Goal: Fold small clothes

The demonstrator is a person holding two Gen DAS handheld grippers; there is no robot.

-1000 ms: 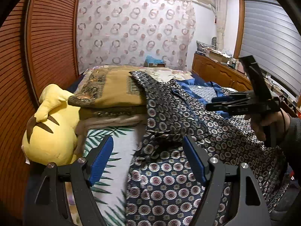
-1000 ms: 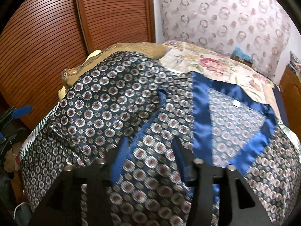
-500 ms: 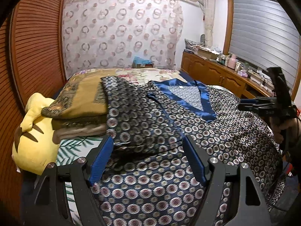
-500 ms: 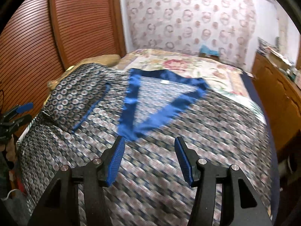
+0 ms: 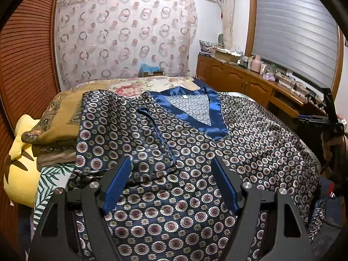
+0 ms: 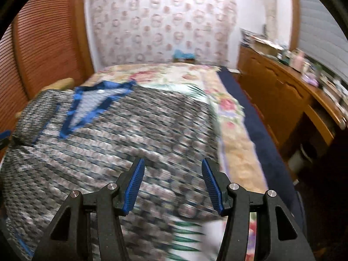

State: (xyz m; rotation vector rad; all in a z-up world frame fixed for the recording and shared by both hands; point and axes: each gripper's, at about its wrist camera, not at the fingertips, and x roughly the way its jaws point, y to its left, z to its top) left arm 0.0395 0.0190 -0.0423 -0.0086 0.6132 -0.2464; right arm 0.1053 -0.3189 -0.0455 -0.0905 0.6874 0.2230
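A: What does the left wrist view give that the right one lacks?

B: One patterned navy shirt point(image 5: 195, 152) spread over the bed point(image 5: 134, 87), filling the frame's middle, with its blue V collar point(image 5: 191, 108) at upper centre. One sleeve lies folded across it, left of centre. At the left edge sit one stack of folded blankets point(image 5: 56, 128) and one yellow plush toy point(image 5: 19, 169).

A: And the right wrist view?

B: It is blurred, but shows the shirt's edge and bare floral sheet point(image 6: 230, 117) right of centre.

A: The claws?

B: Left gripper point(image 5: 171, 182): jaws apart, nothing between. Right gripper point(image 6: 173, 184): also apart, empty, above the shirt's lower corner.
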